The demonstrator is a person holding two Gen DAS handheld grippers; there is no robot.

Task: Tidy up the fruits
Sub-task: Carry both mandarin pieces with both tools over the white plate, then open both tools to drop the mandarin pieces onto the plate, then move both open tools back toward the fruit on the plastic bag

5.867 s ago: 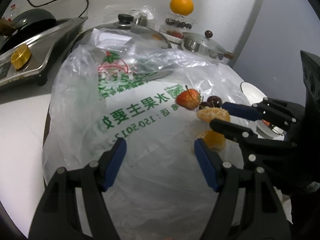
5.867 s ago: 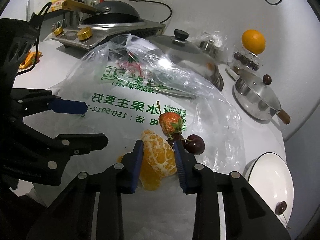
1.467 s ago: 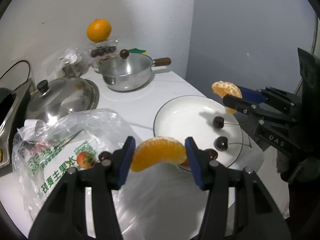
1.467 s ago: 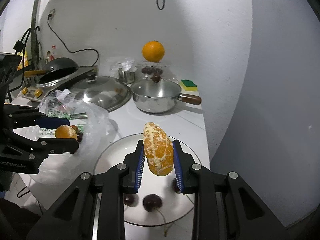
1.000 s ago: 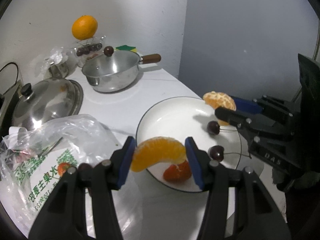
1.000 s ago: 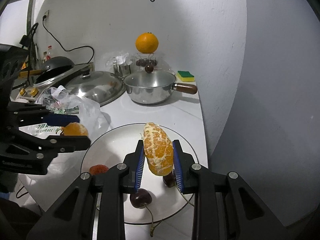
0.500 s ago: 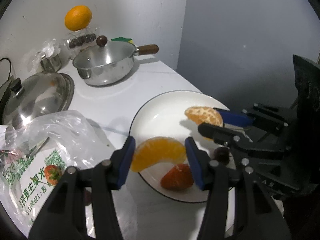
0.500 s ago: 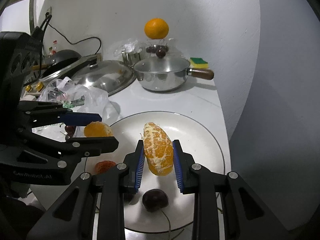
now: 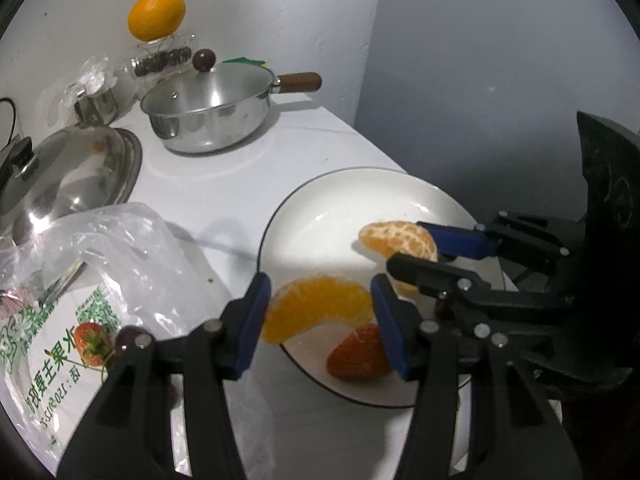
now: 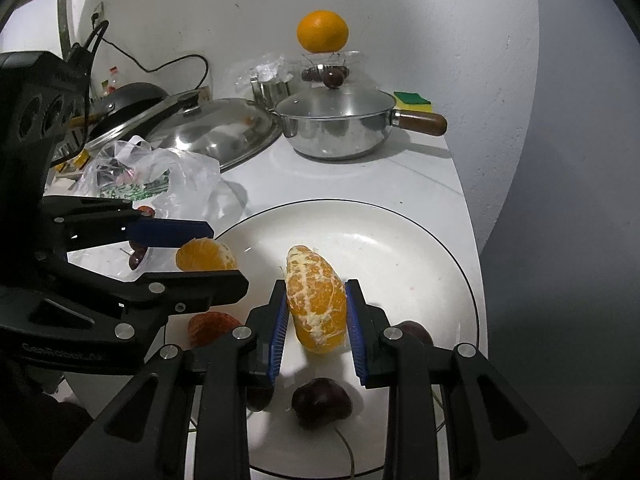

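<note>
A white plate [image 9: 344, 208] [image 10: 392, 240] lies at the counter's right end. My left gripper [image 9: 320, 312] [image 10: 196, 252] is shut on a peeled orange piece [image 9: 320, 306] [image 10: 206, 256] just above the plate's left rim. Over the plate's middle, my right gripper [image 10: 316, 312] [image 9: 416, 246] is shut on a larger peeled orange piece [image 10: 316, 300] [image 9: 400, 236]. A strawberry [image 9: 360, 352] [image 10: 210, 328] and dark cherries [image 10: 322, 402] lie on the plate under the grippers.
A printed plastic bag [image 9: 80, 300] [image 10: 152, 176] with a strawberry [image 9: 90, 342] and cherries lies left of the plate. Behind stand a lidded steel pan [image 9: 208, 116] [image 10: 340, 124], a large pot lid [image 9: 60, 176], and a whole orange [image 9: 156, 16] on a clear box. The counter edge runs just right of the plate.
Both grippers have sunk closer to the plate with their orange pieces still held. The right one has come in over the plate's middle, and the plate looks nearer in both views.
</note>
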